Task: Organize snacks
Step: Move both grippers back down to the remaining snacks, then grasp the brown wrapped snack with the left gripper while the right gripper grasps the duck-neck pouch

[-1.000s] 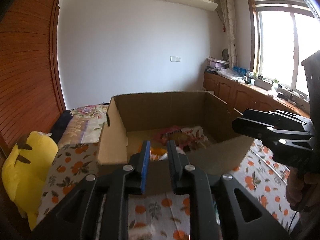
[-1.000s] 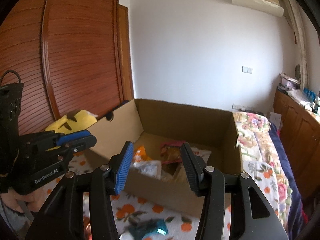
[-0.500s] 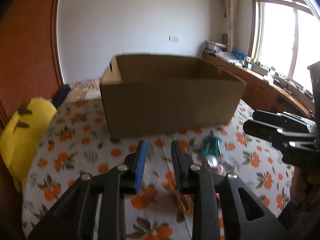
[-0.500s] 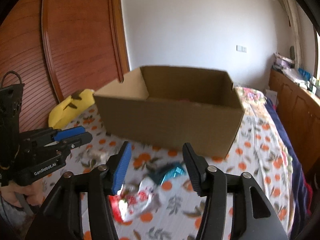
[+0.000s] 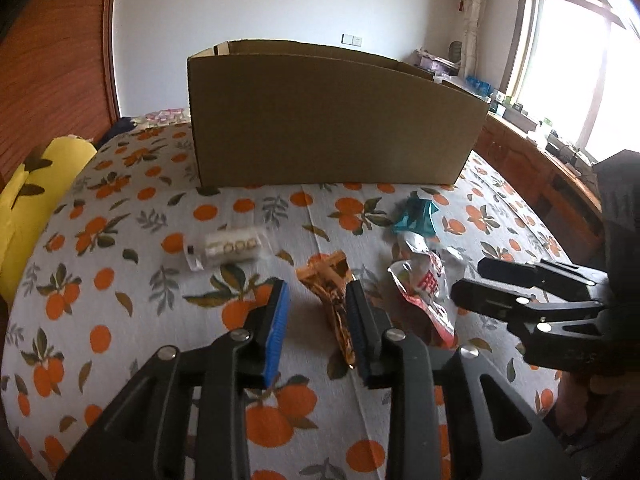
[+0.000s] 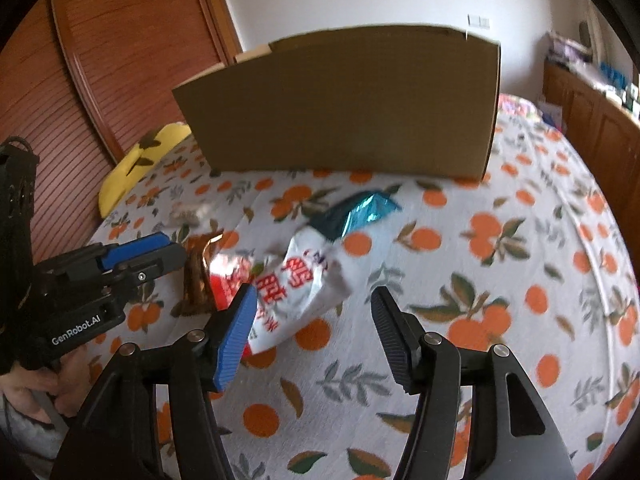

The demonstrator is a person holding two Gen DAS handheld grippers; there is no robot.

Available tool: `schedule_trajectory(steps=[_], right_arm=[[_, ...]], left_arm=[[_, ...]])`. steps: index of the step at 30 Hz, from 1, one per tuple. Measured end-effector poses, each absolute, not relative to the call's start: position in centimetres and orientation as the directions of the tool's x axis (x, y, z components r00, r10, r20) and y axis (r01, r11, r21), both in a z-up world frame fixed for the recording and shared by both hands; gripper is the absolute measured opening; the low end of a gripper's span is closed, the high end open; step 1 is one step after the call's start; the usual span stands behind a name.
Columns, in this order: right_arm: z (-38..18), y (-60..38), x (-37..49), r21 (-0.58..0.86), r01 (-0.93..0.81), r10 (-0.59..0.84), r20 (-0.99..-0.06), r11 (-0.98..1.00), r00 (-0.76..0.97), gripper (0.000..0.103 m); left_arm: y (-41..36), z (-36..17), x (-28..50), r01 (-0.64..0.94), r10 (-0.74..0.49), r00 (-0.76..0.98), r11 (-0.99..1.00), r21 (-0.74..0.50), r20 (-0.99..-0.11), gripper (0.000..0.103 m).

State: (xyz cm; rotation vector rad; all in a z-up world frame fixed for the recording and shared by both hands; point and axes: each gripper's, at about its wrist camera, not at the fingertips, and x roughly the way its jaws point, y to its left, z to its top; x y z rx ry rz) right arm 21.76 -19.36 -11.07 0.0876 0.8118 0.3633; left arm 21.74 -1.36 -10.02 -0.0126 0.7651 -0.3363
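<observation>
A bed covered by a white sheet printed with oranges and green leaves [image 5: 120,280] fills both views. At its far side stands a large open brown cardboard box [image 5: 332,120]. To the left, at the sheet's edge, lies a yellow plush toy [image 5: 28,200].

Four snacks lie loose on the sheet in front of the box. Largest is a crumpled white and red packet with red characters [image 6: 296,288]. Beyond it, nearer the box, is a teal foil wrapper [image 6: 356,212]. Left of the white packet lies a brown and orange wrapper [image 5: 332,292], and further left a small clear packet of pale round biscuits [image 5: 228,248].

The left gripper [image 5: 318,316] has just been opening; its jaws stand slightly apart, the brown wrapper showing between them, ungripped. The right gripper [image 6: 314,316] has also just been widening; its jaws are well apart, hovering over the white packet's lower end without pressing on it.
</observation>
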Motion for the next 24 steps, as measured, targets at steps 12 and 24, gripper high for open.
schedule_trajectory(steps=[12, 24], right_arm=[[-10.7, -18.2, 23.9, 0.270, -0.284, 0.390, -0.700, 0.920, 0.598, 0.062], [-11.3, -16.7, 25.5, 0.189, -0.284, 0.326, -0.743, 0.940, 0.585, 0.062]], left_arm=[[-0.9, -10.1, 21.3, 0.278, -0.294, 0.669, 0.951, -0.138, -0.682, 0.030], [-1.0, -10.5, 21.5, 0.268, -0.293, 0.665, 0.952, -0.148, -0.687, 0.030]])
